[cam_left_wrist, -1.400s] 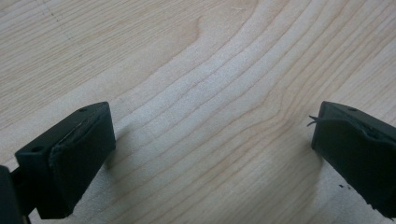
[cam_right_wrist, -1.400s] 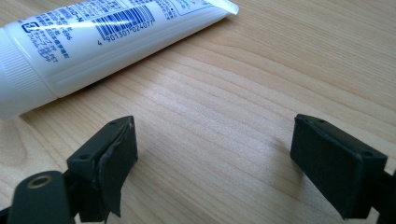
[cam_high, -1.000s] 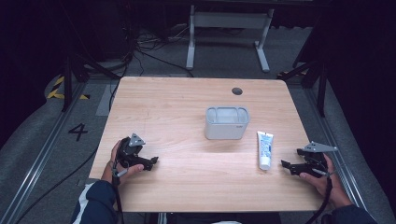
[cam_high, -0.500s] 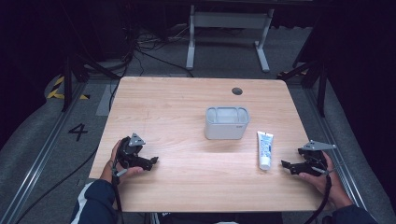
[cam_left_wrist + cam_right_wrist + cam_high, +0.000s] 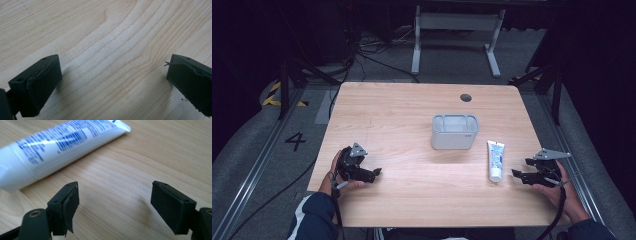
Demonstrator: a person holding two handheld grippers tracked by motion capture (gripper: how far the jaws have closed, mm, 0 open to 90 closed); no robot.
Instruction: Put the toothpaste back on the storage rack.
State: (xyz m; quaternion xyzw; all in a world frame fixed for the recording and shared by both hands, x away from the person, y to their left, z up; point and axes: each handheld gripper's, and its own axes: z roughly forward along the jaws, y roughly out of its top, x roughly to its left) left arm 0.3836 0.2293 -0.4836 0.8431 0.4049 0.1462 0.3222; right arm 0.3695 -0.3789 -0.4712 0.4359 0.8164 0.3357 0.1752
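right tool (image 5: 518, 175) jaws just narrowed, beside tube (image 5: 495, 160).

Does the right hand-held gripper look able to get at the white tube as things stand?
Probably yes: the right hand-held gripper sits open beside the white tube, bare table between them.

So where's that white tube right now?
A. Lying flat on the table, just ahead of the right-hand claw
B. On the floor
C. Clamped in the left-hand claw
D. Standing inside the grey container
A: the white tube lies flat on the wooden table, beside the grey container and just ahead of the right gripper, whose jaws stand apart with bare wood between them.
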